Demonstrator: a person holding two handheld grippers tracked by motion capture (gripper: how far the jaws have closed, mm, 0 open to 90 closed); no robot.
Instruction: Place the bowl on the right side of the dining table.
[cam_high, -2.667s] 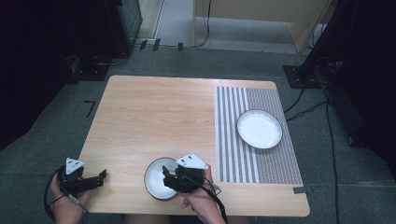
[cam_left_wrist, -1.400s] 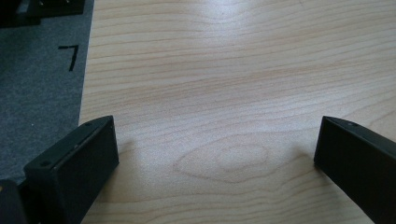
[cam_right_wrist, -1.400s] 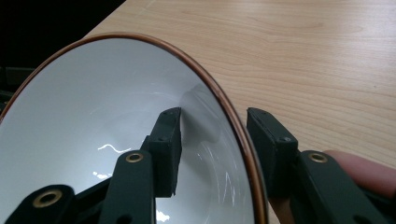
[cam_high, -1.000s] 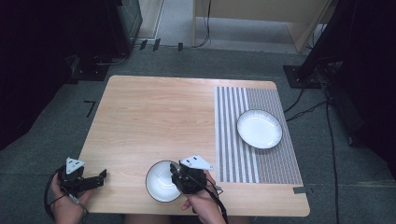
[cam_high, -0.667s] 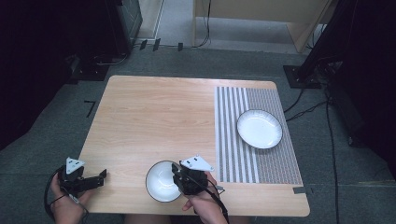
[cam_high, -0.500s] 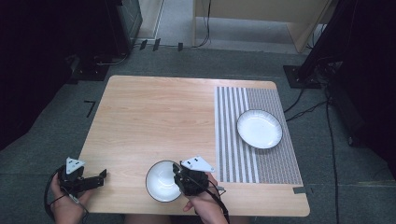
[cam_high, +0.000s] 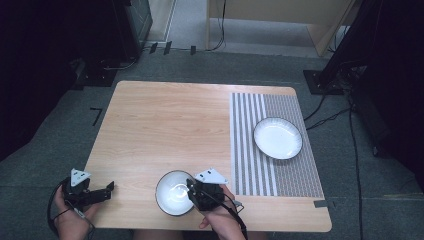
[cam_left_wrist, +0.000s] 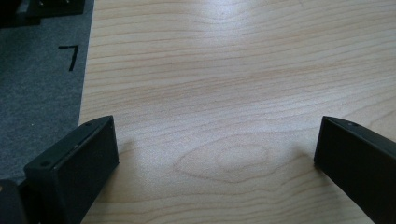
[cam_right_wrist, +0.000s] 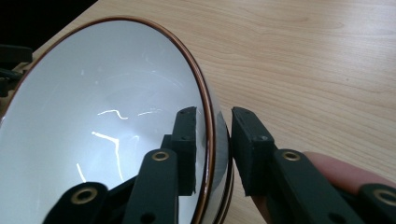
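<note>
From overhead at the person's side, the high view faces twelve o'clock across the table (cam_high: 165, 125). Each gripper view skims close over the wood; the right one shares the bowl (cam_right_wrist: 107, 126) at six o'clock.

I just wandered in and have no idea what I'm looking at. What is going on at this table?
A person sits at a wooden table with a hand-held gripper in each hand. The right gripper has its jaws on either side of the rim of a white bowl near the table's front edge, one jaw inside and one outside. The left gripper is open over bare wood at the front left corner, holding nothing. A white plate sits on a striped mat at the right.
</note>
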